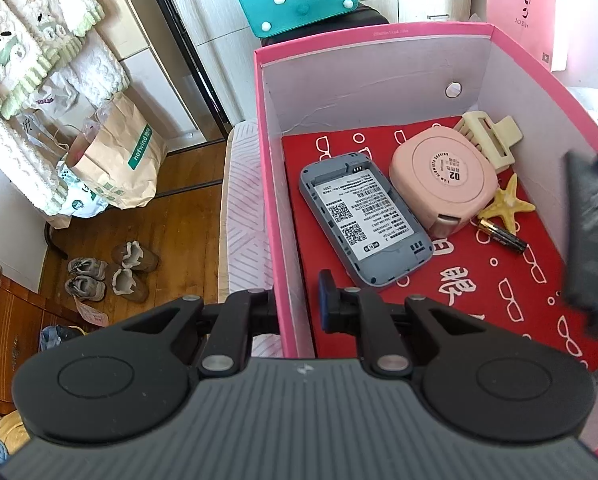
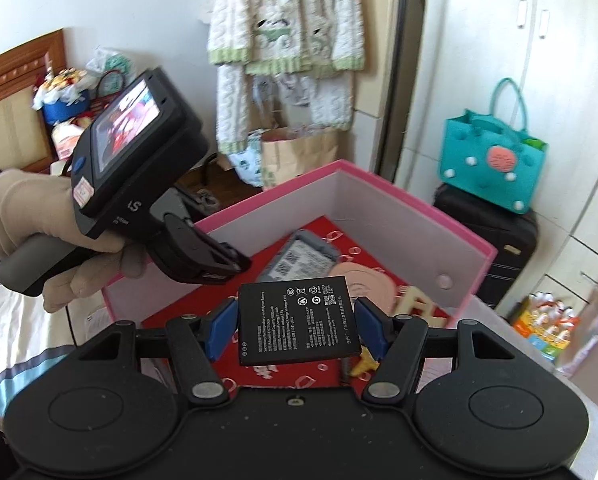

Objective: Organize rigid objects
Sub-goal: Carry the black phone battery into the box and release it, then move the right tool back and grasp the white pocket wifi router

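Five rigid items lie in the pink cardboard box (image 1: 271, 184), on its red printed liner: grey plastic router (image 1: 365, 222) label-up, round pink case (image 1: 445, 182) beside it, cream claw clip (image 1: 489, 136), rough starfish (image 1: 507, 204), AA cell (image 1: 503, 236). Right tool (image 2: 297, 326) grips a flat black battery (image 2: 297, 320) above the box. Left tool (image 1: 299, 306) is clamped on the box's near wall.
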Demonstrator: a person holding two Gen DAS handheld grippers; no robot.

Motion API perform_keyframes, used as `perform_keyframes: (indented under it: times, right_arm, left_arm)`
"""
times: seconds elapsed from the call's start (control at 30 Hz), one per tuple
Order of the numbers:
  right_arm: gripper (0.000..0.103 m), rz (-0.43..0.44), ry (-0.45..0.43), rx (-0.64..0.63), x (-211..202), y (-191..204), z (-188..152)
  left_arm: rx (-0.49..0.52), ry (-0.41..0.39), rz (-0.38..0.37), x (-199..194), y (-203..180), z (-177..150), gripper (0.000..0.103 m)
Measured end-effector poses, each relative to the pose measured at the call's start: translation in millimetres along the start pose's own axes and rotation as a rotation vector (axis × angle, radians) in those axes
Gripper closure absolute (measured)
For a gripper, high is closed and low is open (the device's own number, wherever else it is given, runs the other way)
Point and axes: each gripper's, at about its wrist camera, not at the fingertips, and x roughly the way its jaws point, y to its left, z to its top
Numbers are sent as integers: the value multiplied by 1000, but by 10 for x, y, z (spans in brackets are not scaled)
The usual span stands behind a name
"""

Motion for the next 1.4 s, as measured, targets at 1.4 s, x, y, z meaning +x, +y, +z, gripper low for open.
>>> perform_keyframes:
  times: [1.4]
  right_arm:
    - [28,-252,-239,159,-869,-761,-704]
  left_arm:
    - [-20,-15,-14,-1,27,11,91]
